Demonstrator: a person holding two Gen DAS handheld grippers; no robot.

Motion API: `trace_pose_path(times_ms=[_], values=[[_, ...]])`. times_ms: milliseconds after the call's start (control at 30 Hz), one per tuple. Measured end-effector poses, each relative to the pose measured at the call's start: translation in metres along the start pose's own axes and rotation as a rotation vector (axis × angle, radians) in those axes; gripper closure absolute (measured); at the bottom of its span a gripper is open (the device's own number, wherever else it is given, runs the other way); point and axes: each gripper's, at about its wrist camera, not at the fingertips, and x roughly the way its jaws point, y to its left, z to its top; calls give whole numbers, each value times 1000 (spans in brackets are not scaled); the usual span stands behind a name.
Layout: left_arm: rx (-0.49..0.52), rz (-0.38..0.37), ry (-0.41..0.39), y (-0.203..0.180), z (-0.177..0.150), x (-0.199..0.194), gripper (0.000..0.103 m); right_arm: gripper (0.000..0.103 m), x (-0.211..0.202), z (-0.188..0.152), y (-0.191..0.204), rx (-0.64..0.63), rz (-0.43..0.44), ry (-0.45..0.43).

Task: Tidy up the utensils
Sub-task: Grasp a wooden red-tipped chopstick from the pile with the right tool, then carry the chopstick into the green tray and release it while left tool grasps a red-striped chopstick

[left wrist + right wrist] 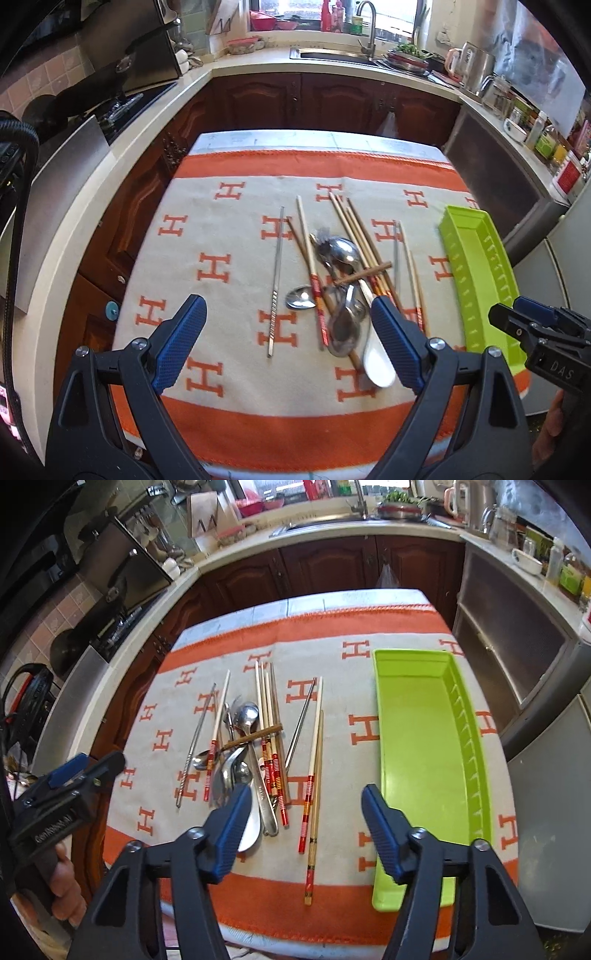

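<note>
A pile of utensils (340, 273) lies mid-table on the orange and cream cloth: metal spoons (341, 251), several wooden chopsticks (354, 229), a metal chopstick (277, 277) and a white spoon (376, 360). The pile also shows in the right wrist view (255, 753). An empty green tray (421, 760) lies to the right of it, also seen in the left wrist view (480, 273). My left gripper (288, 339) is open and empty above the near side of the pile. My right gripper (303, 827) is open and empty between the chopsticks (314, 775) and the tray.
The cloth (347, 709) covers a small table. Kitchen counters with a sink (332, 55), a stove (122, 107) and jars (546, 140) surround it. The right gripper shows at the right edge of the left wrist view (517, 317); the left one at the left edge of the right wrist view (88, 771).
</note>
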Motion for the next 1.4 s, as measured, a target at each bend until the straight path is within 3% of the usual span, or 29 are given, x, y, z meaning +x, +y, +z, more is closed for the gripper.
trace_pose_path(times_ms=[100, 233, 267, 367, 533, 733, 1000, 1100, 1167, 1400], values=[[-1, -3, -3, 9, 6, 12, 18, 58, 25, 13, 3, -12, 18, 43], [-33, -38, 41, 19, 13, 35, 40, 78, 75, 31, 3, -7, 44, 142], [-39, -43, 52, 19, 13, 40, 47, 80, 83, 31, 3, -29, -16, 186], [-70, -81, 108, 24, 12, 60, 55, 83, 120, 36, -7, -6, -24, 276], [-83, -97, 145, 23, 1, 76, 56, 91, 153, 33, -19, 6, -64, 358], [-81, -115, 176, 16, -8, 87, 56, 93, 173, 19, -21, 5, -82, 422], [-65, -139, 197, 5, -11, 87, 56, 92, 172, 4, -1, -92, -154, 416], [-54, -156, 208, -1, -11, 86, 56, 90, 172, -3, 10, -144, -192, 373], [-40, -167, 207, -8, -10, 85, 56, 94, 167, -9, 17, -155, -213, 329], [17, -245, 178, -41, -2, 83, 56, 97, 132, -9, -8, -23, -104, 248]])
